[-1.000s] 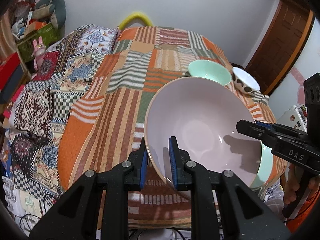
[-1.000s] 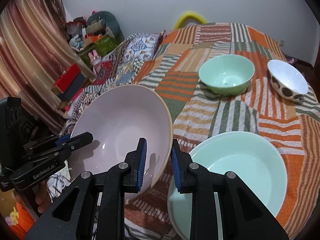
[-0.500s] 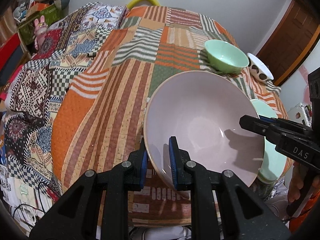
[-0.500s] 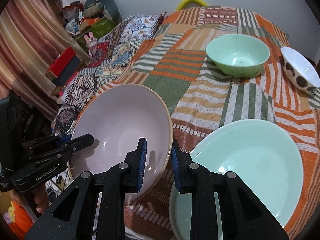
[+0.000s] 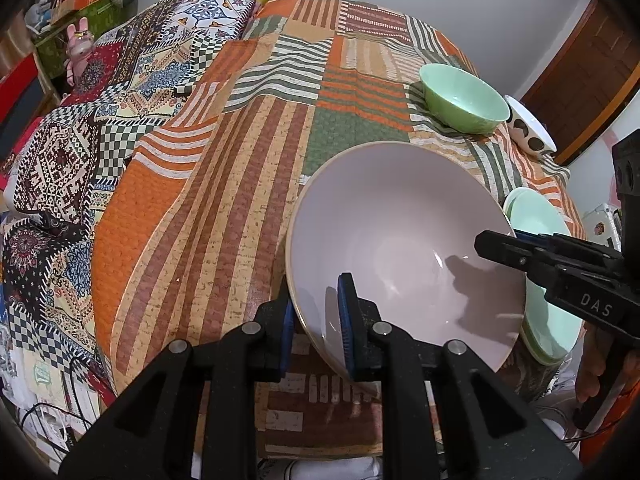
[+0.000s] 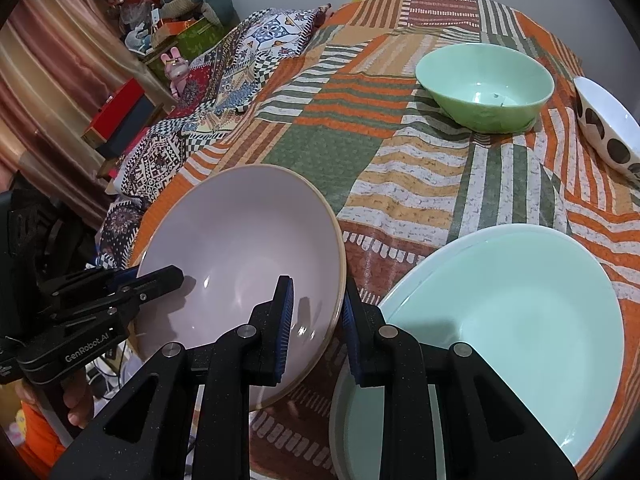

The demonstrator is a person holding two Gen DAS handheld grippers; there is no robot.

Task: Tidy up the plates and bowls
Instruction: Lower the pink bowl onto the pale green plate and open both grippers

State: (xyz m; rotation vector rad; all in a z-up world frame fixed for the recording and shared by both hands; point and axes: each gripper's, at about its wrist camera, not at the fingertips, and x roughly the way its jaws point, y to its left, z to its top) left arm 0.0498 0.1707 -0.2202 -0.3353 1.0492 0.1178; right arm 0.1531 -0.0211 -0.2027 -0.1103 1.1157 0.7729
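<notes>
Both tongs clamped on the pink bowl's (image 5: 404, 240) rim, opposite sides: left tongs (image 5: 314, 320) on the near-left edge, right tongs (image 6: 316, 320) on the right edge. One blue pad inside the bowl, one outside, on each. Bowl is tilted and sits low over the near edge of the patchwork cloth (image 5: 224, 208); can't tell if it touches. Just beside it on the right, a stack of mint plates (image 6: 520, 304). Far side of the cloth: green bowl (image 6: 484, 84) upright, spotted bowl (image 6: 604, 128) beside it, tipped. A hand (image 6: 78, 400) holds the left grip.
</notes>
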